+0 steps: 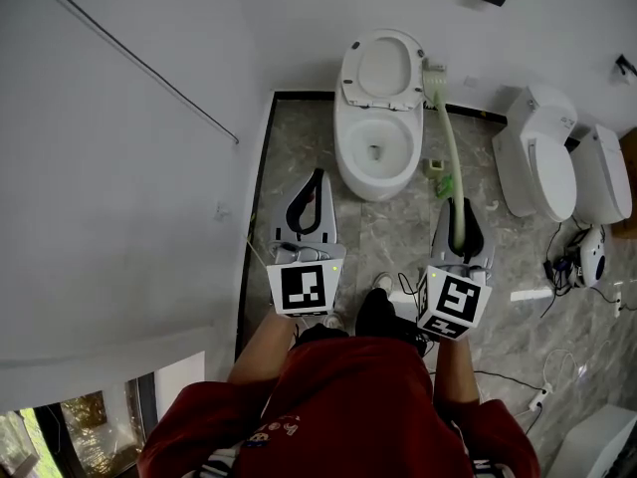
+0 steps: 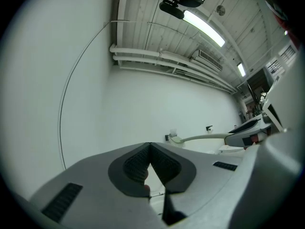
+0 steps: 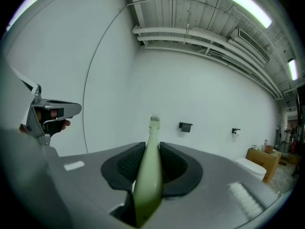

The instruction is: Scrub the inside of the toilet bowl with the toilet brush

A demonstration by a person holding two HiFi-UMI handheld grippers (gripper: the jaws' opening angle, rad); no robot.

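Left gripper [image 1: 316, 179] [image 2: 150, 147]: held low over the grey marbled floor [image 1: 393, 232], near its left edge beside the black border strip; claw pressed together at the tips, ribbed dark pads meeting, nothing between them.
Right gripper [image 1: 460, 207] [image 3: 151, 147]: held level with the left one and well apart from it, over the floor's middle; claw clamped narrowly on the thick lower end of the pale green long-handled toilet brush [image 1: 450, 137] [image 3: 148, 175].
Brush position: handle rising from the claw toward the far wall, slightly bowed; bristle end [image 1: 434, 71] up beside the right edge of the raised white toilet lid [image 1: 383, 68], outside the bowl and not touching the water.
White ceramic toilet bowl [image 1: 345, 157]: at the floor's far edge against the white wall, near the far left corner; seat and lid up, a little water at the bottom; ahead of both grippers, between their lines.
Small pale green object [image 1: 436, 167]: on the floor just beside the toilet's right flank, under the brush handle.
Two more white toilets [image 1: 542, 157]: along the floor's right edge, lids down.
Cables [image 1: 557, 267]: loose on the floor at the right.
Person: red top [image 1: 348, 406], bare forearms behind the marker cubes.
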